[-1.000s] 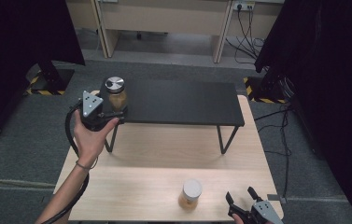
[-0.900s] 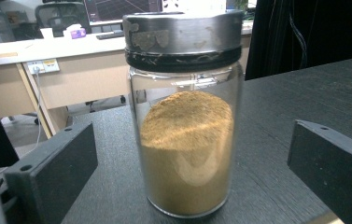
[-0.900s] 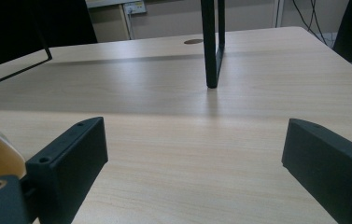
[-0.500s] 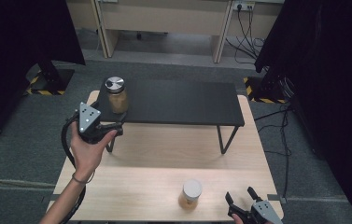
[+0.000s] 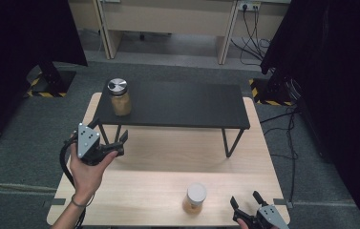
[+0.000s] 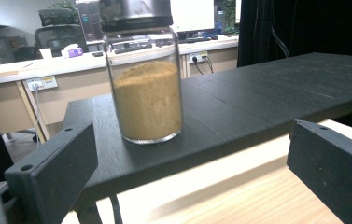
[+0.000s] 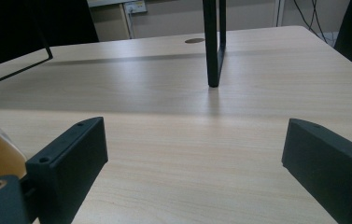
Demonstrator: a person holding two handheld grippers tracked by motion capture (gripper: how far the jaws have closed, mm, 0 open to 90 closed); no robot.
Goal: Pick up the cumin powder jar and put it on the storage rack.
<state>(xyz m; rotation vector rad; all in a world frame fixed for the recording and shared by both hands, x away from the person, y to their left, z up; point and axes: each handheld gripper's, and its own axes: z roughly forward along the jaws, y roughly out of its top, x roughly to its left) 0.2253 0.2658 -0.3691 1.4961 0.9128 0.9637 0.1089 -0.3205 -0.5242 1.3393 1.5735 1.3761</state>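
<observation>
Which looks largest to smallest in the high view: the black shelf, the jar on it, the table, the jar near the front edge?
1. Table
2. Black shelf
3. The two jars: shelf jar and front jar look alike in size, so no ranking.

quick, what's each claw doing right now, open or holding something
Left claw: open, empty, short of the jar on the black shelf.
Right claw: open, empty, beside the jar on the table.

Grey carpet floor (image 5: 20, 143), black curtains (image 5: 20, 28) at both sides, pale wooden desks (image 5: 168, 19) behind.
</observation>
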